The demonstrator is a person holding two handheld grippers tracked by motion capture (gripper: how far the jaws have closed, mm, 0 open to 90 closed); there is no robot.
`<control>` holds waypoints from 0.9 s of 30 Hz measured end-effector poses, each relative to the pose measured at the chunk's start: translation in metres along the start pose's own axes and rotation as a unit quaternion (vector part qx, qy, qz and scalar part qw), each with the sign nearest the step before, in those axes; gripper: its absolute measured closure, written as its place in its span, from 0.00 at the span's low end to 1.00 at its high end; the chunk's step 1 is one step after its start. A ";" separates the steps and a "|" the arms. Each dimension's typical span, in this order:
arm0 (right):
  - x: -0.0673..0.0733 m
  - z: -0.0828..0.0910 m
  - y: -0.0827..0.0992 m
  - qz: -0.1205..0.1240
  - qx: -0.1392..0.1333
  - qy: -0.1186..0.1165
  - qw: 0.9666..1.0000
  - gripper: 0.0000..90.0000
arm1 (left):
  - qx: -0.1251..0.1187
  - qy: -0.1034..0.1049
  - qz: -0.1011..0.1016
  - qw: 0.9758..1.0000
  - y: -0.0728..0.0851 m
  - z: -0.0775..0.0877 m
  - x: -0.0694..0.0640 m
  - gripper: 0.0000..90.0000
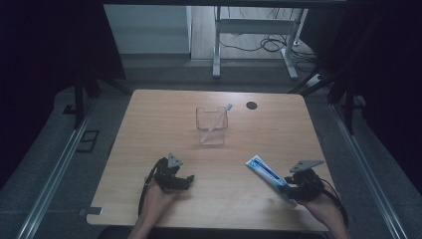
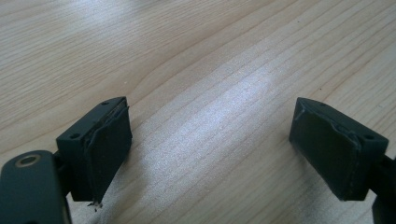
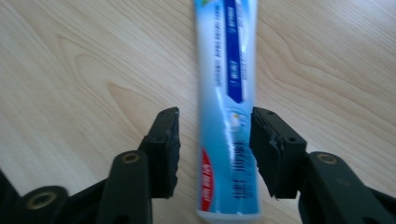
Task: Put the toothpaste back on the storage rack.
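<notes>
- From above, the wooden bench [image 1: 164, 134] carries a clear cup [image 1: 211, 126] near its middle, and a pink toothbrush [image 1: 215, 123] leans inside it with its head poking over the rim.
- A small dark disc [image 1: 252, 105] sits on the bench just right of the cup, towards the far edge.
- The toothpaste tube [image 1: 264, 171] lies flat on the near right part of the bench, angled, well apart from the cup.
- The right gripper [image 1: 291, 190] sits at the near end of that tube, held in the person's right hand [image 1: 323, 206]; from here I cannot tell how its fingers stand.
- The left gripper [image 1: 185, 181] rests low on the near left of the bench in the left hand [image 1: 158, 195], well apart from the tube.
- Now the left gripper view: its fingers [image 2: 109, 149] are spread wide, and there is bare wood grain between them.
- Over to the right gripper view: the blue and white tube [image 3: 227, 93] runs straight up between the fingers [image 3: 166, 149].
- Those fingers stand apart on either side of the tube; a strip of wood shows between the left one and the tube, and the right one is just beside it, so there's no squeeze on it.
- The tube lies flat on the bench here, its red-marked near end just ahead of the camera.
</notes>
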State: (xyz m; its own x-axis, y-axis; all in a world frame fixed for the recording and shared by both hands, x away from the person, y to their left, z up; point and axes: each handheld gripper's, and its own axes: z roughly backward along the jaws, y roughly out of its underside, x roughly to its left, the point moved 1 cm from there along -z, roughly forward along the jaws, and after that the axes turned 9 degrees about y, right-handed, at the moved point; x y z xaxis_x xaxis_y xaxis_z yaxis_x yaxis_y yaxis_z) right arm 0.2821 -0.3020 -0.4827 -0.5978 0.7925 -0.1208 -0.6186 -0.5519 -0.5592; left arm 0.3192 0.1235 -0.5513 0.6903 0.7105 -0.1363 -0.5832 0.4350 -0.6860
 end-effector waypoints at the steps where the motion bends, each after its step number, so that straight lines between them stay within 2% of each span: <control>1: -0.002 0.000 -0.001 0.000 0.006 0.001 1.000 0.56 | 0.000 0.000 0.000 1.000 0.000 0.000 0.000 0.14; 7: -0.008 -0.007 -0.006 0.008 0.041 0.001 0.999 0.49 | 0.000 0.000 0.000 1.000 0.000 0.000 0.000 0.14; 15: -0.010 -0.021 -0.015 0.018 0.086 -0.006 0.996 0.46 | -0.001 0.000 0.001 1.000 0.000 0.000 0.000 0.14; 21: -0.005 -0.035 -0.025 0.029 0.118 -0.007 0.993 0.48 | -0.001 0.000 0.001 1.000 0.000 0.000 0.000 0.14; 27: -0.002 -0.049 -0.035 0.034 0.157 -0.005 0.987 0.50 | -0.001 0.000 0.001 1.000 0.000 0.000 0.000 0.14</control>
State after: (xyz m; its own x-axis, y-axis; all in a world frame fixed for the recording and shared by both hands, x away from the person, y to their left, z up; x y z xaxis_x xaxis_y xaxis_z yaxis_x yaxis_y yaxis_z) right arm 0.3295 -0.2715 -0.5033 -0.6477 0.7488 -0.1407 -0.7031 -0.6586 -0.2680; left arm 0.3192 0.1233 -0.5514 0.6892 0.7113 -0.1382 -0.5841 0.4325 -0.6869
